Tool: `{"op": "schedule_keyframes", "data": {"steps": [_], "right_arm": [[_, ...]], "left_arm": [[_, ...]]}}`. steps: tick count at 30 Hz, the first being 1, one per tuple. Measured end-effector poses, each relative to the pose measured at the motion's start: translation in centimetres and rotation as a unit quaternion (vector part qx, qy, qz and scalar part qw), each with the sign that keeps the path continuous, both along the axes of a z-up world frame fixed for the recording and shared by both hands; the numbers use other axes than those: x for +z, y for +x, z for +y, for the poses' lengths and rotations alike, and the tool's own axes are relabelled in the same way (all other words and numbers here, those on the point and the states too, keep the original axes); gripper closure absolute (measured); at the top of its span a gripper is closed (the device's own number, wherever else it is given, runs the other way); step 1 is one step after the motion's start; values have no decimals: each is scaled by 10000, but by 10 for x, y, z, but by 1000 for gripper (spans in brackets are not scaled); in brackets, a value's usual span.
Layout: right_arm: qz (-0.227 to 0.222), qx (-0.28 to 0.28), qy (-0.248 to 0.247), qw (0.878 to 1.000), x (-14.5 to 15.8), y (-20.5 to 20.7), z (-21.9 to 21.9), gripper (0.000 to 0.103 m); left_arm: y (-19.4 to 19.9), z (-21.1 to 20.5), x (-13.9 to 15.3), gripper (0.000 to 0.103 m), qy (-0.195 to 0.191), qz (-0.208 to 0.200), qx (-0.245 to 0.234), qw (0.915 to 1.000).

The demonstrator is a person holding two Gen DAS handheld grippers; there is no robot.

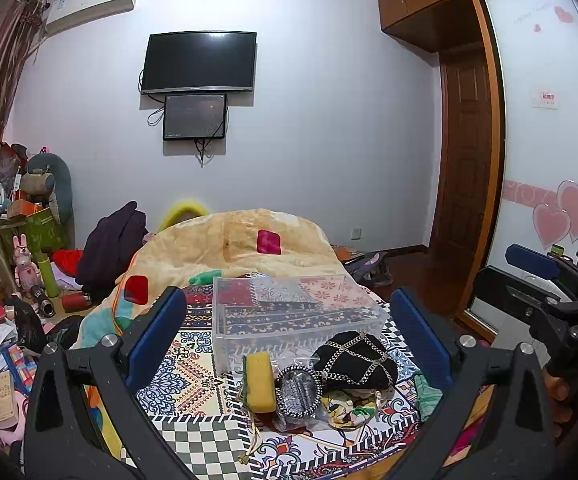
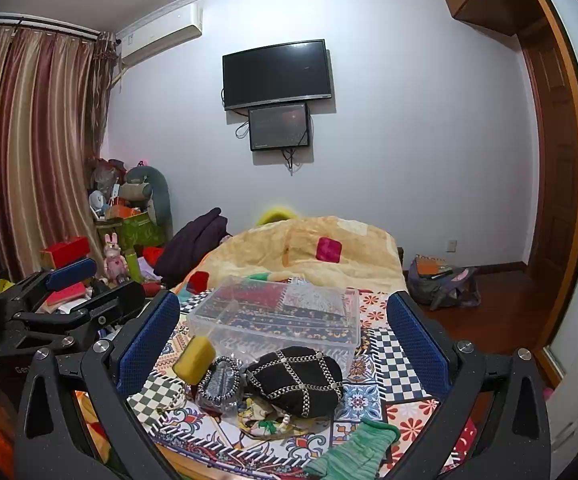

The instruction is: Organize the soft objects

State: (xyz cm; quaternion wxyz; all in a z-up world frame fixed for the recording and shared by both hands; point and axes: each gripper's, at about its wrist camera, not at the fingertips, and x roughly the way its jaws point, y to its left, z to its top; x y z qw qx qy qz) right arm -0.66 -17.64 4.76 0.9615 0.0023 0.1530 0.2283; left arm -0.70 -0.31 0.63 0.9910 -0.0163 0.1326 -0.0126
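Two grippers up, both spread wide with nothing between the blue pads: left gripper (image 1: 289,336), right gripper (image 2: 285,336). Readable writing is close to nil: partial "DAS" on the right gripper's body at the left-wrist view's edge; TV (image 1: 199,62) logo and the red wall sticker (image 1: 546,98) too small to read. Soft-item pile sits on the patterned cloth (image 1: 193,364) just in front of the clear plastic bin (image 1: 297,312), near edge. Yellow sponge (image 1: 260,376) stands on end, long axis near vertical, green scrub face on its left side. Black chain-trimmed hat (image 1: 355,360) lies right of it, long axis running left-right, overlapping a floral fabric piece (image 1: 347,406). Bagged black-and-white braided ring (image 1: 300,390) sits between sponge and hat, touching both. Green knit item (image 2: 353,452) lies apart at the cloth's right near corner, long axis diagonal. Bin's long axis runs left-right; bin holds no pile items.
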Motion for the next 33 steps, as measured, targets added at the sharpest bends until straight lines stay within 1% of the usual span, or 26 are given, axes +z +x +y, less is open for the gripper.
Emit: {"op": "schedule_keyframes", "data": {"steps": [33], "right_arm": [[-10,-22,46,10000,0,-2,0,0]], "left_arm": [[-4,-2,5,0,28,-62,-13,10000]]}}
